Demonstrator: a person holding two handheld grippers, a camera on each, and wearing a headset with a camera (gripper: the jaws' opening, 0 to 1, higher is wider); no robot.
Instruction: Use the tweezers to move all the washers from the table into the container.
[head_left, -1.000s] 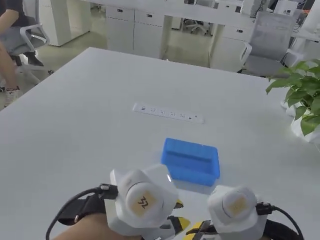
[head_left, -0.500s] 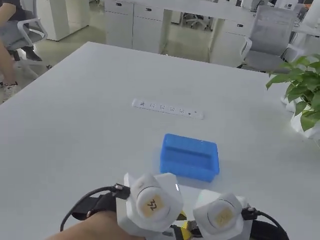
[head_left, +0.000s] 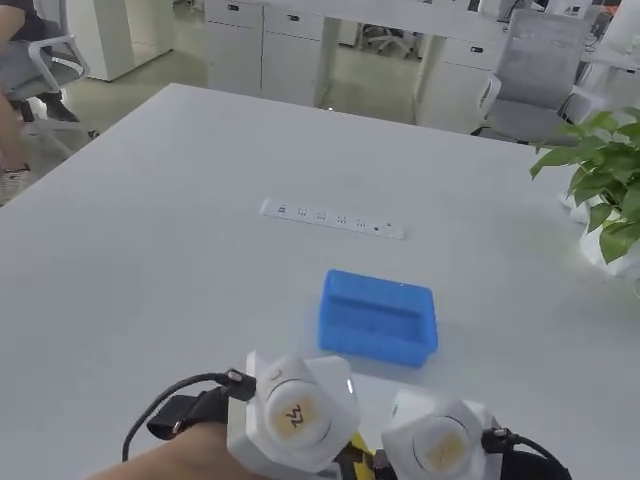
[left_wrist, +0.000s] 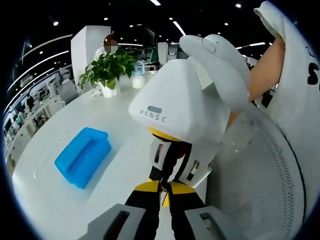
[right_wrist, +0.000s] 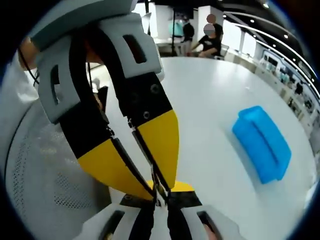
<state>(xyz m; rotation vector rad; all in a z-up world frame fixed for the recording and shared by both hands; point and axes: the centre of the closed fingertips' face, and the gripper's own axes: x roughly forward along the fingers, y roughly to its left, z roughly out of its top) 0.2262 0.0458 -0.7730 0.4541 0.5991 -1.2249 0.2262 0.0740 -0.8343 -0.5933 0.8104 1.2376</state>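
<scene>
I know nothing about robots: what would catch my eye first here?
The bright blue rectangular plastic container sits in the middle of the white table. Close to the person, the left gripper and right gripper point tip to tip, yellow-and-black fingers together. A leafy green plant stands at the right.

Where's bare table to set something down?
Free: the wide stretch of table left of the blue container and power strip; the band between those two; the gap between container and plant. Crowded: the near edge, where left gripper and right gripper meet tip to tip.
</scene>
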